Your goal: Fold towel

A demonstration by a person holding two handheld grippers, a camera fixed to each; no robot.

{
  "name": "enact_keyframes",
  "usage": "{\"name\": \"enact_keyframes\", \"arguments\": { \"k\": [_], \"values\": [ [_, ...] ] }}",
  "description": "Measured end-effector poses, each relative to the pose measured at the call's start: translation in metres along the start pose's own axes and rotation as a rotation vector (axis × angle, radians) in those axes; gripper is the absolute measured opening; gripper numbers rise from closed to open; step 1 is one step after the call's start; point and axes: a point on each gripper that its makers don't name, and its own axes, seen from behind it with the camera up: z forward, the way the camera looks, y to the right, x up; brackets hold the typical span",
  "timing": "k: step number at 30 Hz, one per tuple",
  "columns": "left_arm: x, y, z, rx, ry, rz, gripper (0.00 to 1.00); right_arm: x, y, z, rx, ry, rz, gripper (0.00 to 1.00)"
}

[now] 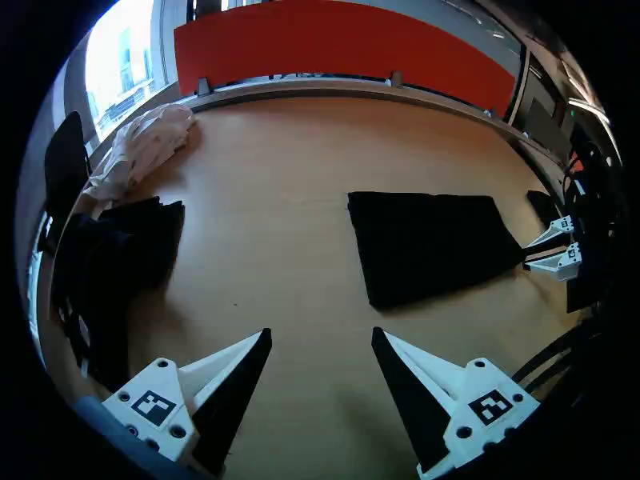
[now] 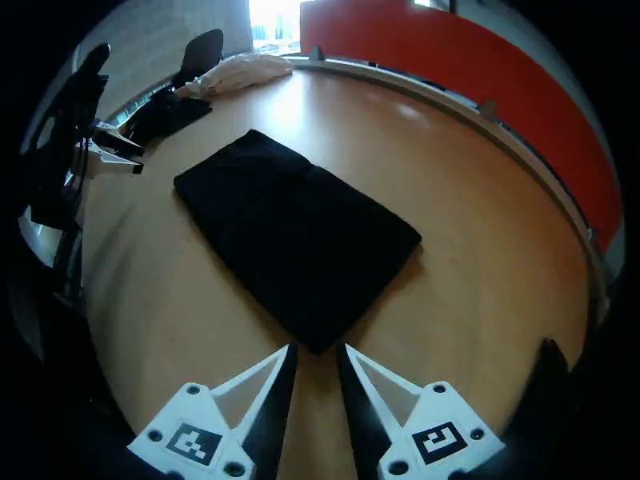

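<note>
Holding our left gripper (image 1: 320, 336) wide open over the wooden table (image 1: 280, 240), we see the folded black towel (image 1: 428, 244) ahead to its right; our right gripper (image 2: 316, 350) stands narrowly parted, the towel's near corner at its fingertips.

Low over the table (image 1: 280, 160), both views face the black towel (image 1: 424, 240) from different sides, the right gripper view nearer.

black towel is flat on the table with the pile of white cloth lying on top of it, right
Not quite. The pile of white cloth is not on the black towel; it lies apart from it, by the far edge of the table, as the left gripper view shows. The towel is flat on the table.
</note>
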Motion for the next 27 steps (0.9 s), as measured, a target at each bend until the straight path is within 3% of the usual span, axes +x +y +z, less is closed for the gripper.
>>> {"name": "enact_keyframes", "arguments": {
  "k": [4,12,27],
  "values": [
    [-0.001,-0.001,-0.001,0.001,-0.001,-0.003,0.93,0.001,-0.001,0.000,0.004,0.002,0.000,0.33],
    [-0.001,-0.003,-0.001,0.004,0.000,-0.006,0.92,0.002,0.002,0.004,0.001,0.007,-0.012,0.05],
    [0.002,-0.008,0.000,0.010,0.002,-0.004,0.93,0.021,0.007,-0.004,-0.025,0.057,-0.009,0.04]
  ]
}}
